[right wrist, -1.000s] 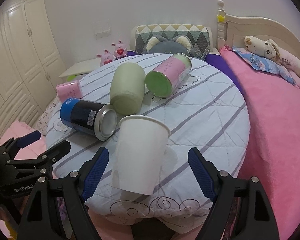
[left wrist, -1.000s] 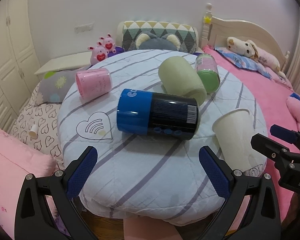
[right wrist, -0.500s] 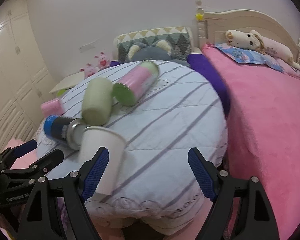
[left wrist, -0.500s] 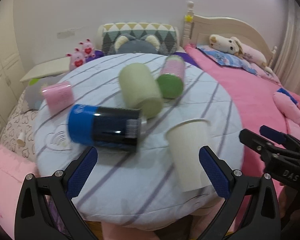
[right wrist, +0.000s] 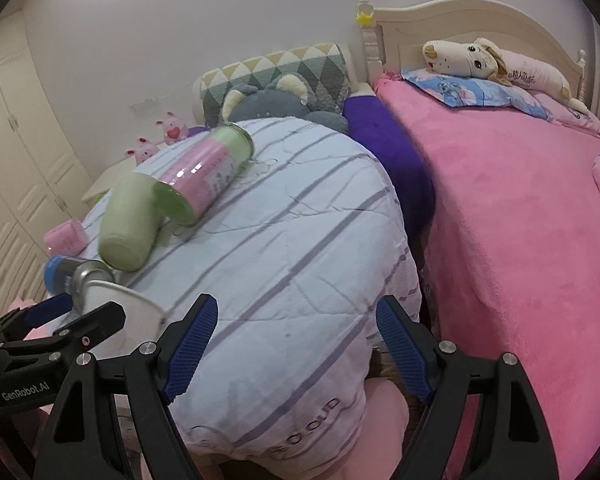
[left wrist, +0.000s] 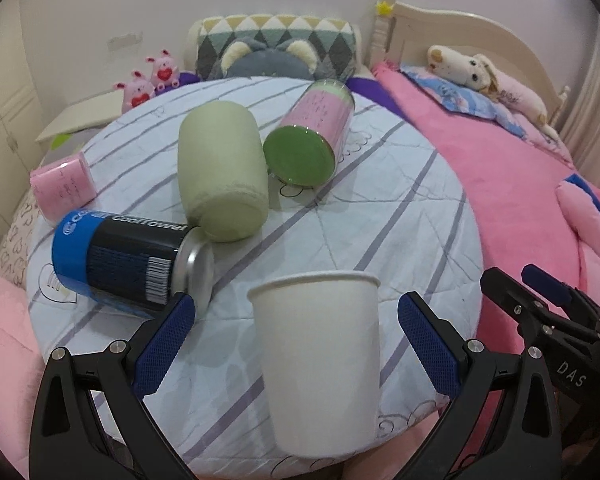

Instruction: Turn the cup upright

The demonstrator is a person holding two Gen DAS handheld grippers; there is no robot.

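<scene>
White cup [left wrist: 320,364] btwn left claw [left wrist: 296,336] fingers

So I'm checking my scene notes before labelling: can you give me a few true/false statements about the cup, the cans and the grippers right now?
1. The paper cup lies between the open left gripper fingers. True.
2. The left gripper is clamped on the cup. False: gaps show on both sides.
3. The blue can stands upright. False: it lies on its side.
4. The right gripper is open and holds nothing. True.
5. The green cylinder lies between the blue can and the pink jar. True.
</scene>
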